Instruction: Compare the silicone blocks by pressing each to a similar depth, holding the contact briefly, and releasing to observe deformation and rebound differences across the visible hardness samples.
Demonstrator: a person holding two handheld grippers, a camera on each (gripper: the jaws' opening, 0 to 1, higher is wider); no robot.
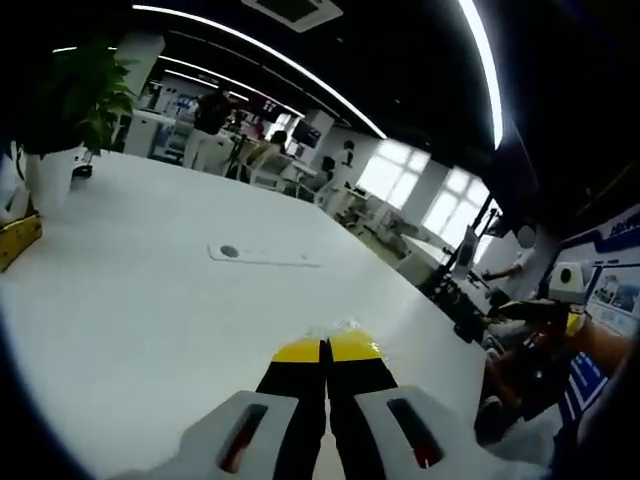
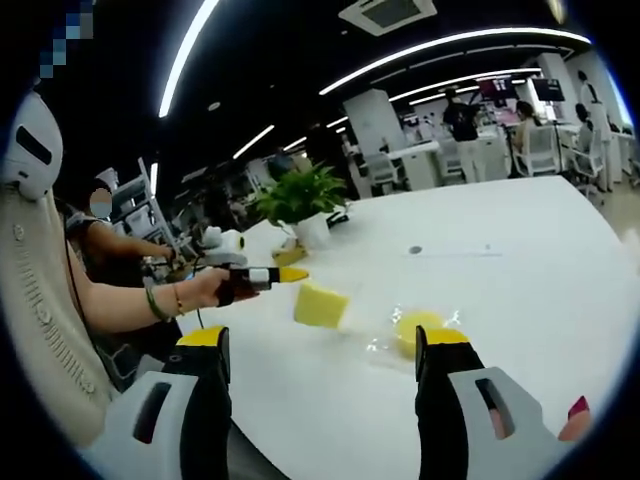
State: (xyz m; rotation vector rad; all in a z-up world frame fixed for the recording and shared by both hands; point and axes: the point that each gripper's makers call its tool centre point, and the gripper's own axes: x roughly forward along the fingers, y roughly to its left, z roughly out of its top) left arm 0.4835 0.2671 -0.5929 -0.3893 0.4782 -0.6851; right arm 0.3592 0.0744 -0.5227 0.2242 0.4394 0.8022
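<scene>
two yellow-tipped jaws of the left gripper (image 1: 327, 349) are seen pressed together in the left gripper view, with nothing held between them, above a white table (image 1: 150, 310). a potted plant (image 1: 70, 110) is seen at the far left of that table, and a small flat plate with a round hole (image 1: 262, 255) is set into its surface farther on.

in the right gripper view the right gripper (image 2: 325, 342) is held wide apart, with nothing between its jaws. a square yellow silicone block (image 2: 320, 304) is seen on the white table beyond the gap, and a round yellow silicone block (image 2: 416, 328) in clear wrapping lies just beside the right-hand jaw. the left gripper is held by a person's hand (image 2: 200, 290) at the left, its tip near the square block but apart from it.
</scene>
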